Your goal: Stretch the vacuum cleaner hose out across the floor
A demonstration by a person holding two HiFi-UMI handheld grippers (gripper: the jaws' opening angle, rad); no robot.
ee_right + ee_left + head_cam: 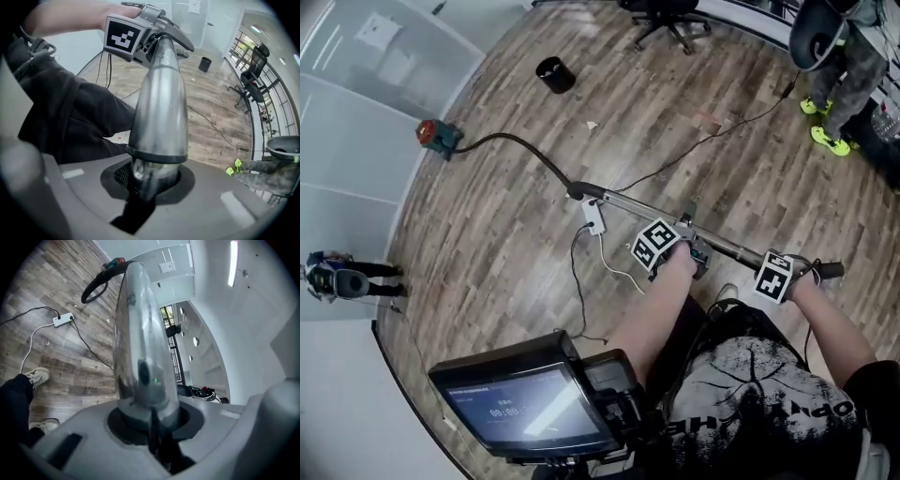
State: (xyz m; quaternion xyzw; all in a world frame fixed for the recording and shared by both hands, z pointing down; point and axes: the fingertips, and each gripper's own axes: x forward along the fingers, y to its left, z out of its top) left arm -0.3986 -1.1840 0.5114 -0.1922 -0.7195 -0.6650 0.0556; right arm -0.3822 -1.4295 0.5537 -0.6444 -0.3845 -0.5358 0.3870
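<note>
Both bare forearms are stretched forward from the torso, each hand carrying a gripper. The left gripper is closed on the metal wand, with its marker cube turned upward. Just beside it, farther along the same wand, the right gripper is clamped around the shaft close to its end, pointing downward. The left forearm is angled inward toward the right gripper, while the right forearm is held nearly straight behind its own gripper.
</note>
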